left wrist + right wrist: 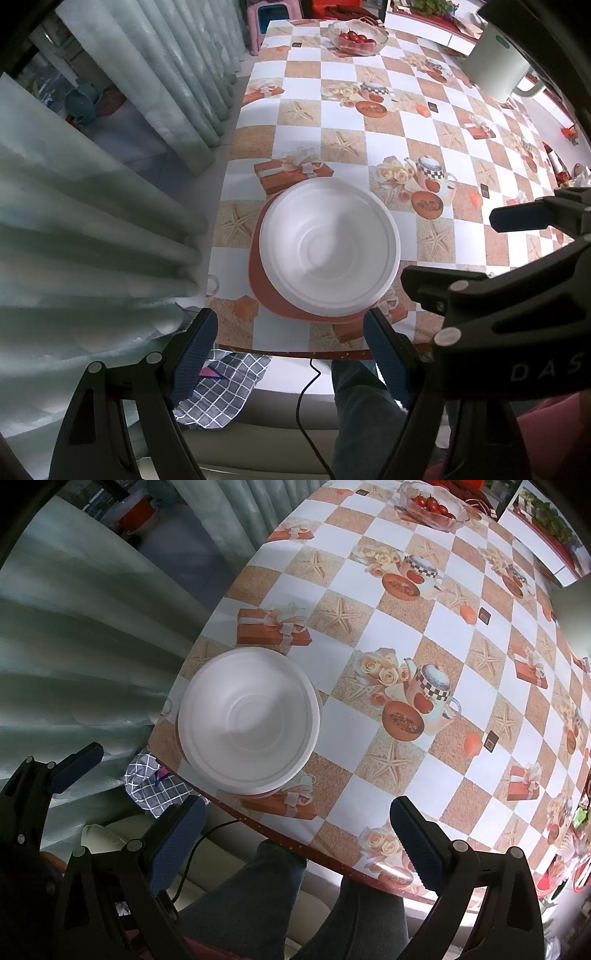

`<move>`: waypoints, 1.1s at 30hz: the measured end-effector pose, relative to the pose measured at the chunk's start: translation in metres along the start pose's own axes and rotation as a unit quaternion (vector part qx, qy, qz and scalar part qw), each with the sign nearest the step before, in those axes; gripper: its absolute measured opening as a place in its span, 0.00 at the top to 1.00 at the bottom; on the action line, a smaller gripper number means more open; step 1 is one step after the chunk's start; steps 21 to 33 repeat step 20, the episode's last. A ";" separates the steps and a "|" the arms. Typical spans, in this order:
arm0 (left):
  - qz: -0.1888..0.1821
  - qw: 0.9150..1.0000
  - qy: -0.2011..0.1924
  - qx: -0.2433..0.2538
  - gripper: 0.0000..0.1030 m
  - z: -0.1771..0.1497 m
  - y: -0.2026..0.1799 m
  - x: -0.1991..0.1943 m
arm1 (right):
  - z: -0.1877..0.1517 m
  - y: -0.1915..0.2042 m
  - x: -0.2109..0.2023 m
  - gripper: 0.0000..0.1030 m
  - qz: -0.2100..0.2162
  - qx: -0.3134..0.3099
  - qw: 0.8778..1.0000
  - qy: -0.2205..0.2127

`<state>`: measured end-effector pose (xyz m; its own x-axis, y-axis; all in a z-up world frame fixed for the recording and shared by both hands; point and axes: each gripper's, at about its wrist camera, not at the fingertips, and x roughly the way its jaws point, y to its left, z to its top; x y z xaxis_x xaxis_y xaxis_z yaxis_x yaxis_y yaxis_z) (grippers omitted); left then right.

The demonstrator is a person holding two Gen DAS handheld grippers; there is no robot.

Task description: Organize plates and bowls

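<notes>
A white bowl (330,247) sits stacked on a white plate rim and a brown-red plate (266,291) near the table's front left corner. It also shows in the right wrist view (249,718). My left gripper (291,332) is open and empty, just in front of the stack, above the table edge. My right gripper (295,830) is open and empty, held over the table's front edge, to the right of the stack. The right gripper also shows at the right of the left wrist view (491,258).
The checkered tablecloth (369,122) covers the table. A glass bowl of cherry tomatoes (356,37) stands at the far end. A white appliance (495,66) stands far right. Pale curtains (92,221) hang close on the left. My legs and a cable lie below the table edge.
</notes>
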<state>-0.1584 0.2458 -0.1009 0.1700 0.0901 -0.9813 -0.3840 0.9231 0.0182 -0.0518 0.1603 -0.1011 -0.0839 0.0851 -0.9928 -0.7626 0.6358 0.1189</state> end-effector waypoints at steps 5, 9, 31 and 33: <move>0.002 1.000 0.005 0.001 0.19 0.003 0.000 0.002 | 0.002 0.000 0.003 0.03 0.002 -0.003 1.000 0.004; 0.003 1.000 0.009 -0.002 0.19 0.004 0.001 0.003 | 0.003 0.000 0.004 0.03 0.004 -0.007 1.000 0.006; -0.009 1.000 -0.013 -0.007 0.19 0.009 0.003 -0.005 | 0.007 0.001 0.010 0.03 0.017 -0.015 1.000 0.017; -0.009 1.000 -0.013 -0.007 0.19 0.009 0.003 -0.005 | 0.007 0.001 0.010 0.03 0.017 -0.015 1.000 0.017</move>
